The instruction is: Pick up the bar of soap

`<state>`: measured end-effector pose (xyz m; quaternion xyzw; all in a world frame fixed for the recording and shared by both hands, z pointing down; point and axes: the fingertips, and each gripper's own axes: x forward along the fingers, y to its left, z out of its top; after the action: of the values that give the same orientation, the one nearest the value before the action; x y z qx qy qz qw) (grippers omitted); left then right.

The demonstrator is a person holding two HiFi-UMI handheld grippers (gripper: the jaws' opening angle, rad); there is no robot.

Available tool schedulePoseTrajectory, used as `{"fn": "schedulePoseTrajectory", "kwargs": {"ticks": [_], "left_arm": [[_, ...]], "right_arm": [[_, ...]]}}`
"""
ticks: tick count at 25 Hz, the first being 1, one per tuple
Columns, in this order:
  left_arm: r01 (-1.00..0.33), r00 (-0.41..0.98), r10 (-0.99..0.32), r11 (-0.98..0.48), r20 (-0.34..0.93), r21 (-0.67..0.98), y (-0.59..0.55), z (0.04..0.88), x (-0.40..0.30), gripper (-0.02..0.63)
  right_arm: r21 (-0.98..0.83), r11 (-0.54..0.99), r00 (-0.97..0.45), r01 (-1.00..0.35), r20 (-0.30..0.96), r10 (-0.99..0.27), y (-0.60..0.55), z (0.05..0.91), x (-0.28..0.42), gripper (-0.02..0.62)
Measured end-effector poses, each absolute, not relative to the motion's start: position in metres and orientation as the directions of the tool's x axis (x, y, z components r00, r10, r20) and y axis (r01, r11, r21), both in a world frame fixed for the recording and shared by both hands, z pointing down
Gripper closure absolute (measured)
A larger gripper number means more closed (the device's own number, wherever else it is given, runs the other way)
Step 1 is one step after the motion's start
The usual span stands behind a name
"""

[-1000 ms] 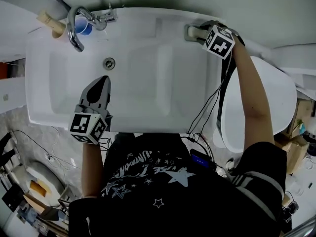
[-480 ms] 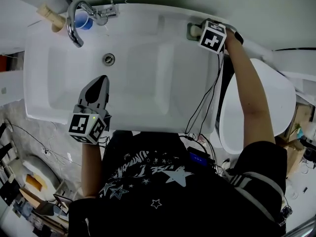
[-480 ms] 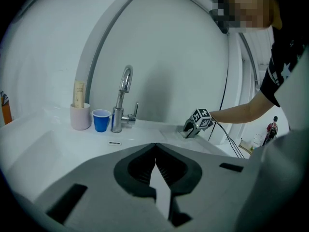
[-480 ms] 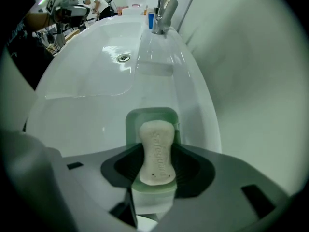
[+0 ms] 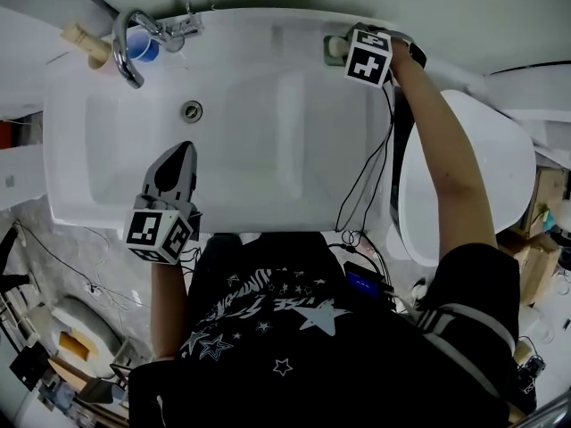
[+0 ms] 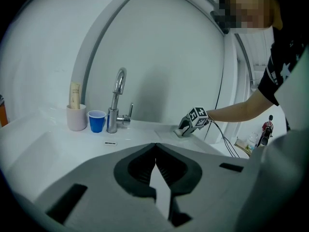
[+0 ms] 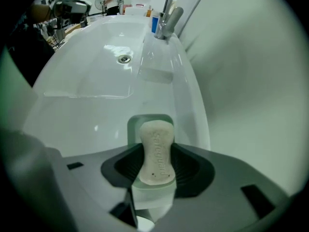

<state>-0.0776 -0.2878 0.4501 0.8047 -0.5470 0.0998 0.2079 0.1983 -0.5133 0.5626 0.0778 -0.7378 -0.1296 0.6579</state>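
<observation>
The bar of soap (image 7: 157,151) is beige and waisted, and lies on a pale green dish (image 7: 149,121) at the sink's back right corner. My right gripper (image 7: 157,154) is shut on the bar's narrow middle, one pad on each side. In the head view the same gripper (image 5: 342,50) reaches over the soap dish (image 5: 331,48), which its marker cube partly hides. My left gripper (image 5: 183,148) hovers over the sink's front left, jaws shut with nothing in them. From the left gripper view (image 6: 155,146) the right gripper (image 6: 187,127) is far across the basin.
The white sink (image 5: 98,176) has a drain (image 5: 191,111) and a chrome faucet (image 5: 128,50) at the back left. A blue cup (image 5: 141,46) and a pink holder (image 5: 90,45) stand beside the faucet. A white toilet (image 5: 473,176) is at the right. Cables (image 5: 361,194) hang off the sink's right edge.
The right gripper has shifted a little leftward at the soap dish and its marker cube has turned. The left gripper has stayed where it was.
</observation>
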Motion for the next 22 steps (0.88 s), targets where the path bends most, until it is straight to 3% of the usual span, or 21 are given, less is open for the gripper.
{"fn": "schedulePoseTrajectory", "kwargs": {"ticks": [5,12,22], "left_arm": [[-0.912,0.407,-0.837,-0.346,0.367,0.221,-0.285,0.444,-0.074,0.597],[-0.895,0.442,-0.834,-0.387,0.330,0.222,-0.272,0.430,-0.081,0.597],[-0.859,0.510,-0.814,-0.463,0.277,0.220,-0.232,0.414,-0.099,0.597]], "right_arm": [[0.383,0.923,-0.194,-0.039,0.903,-0.383,-0.514,0.526,0.196,0.411],[0.465,0.826,-0.360,-0.318,0.747,-0.559,-0.490,0.449,0.182,0.411],[0.369,0.689,-0.509,-0.623,0.477,-0.716,-0.399,0.365,0.146,0.411]]}}
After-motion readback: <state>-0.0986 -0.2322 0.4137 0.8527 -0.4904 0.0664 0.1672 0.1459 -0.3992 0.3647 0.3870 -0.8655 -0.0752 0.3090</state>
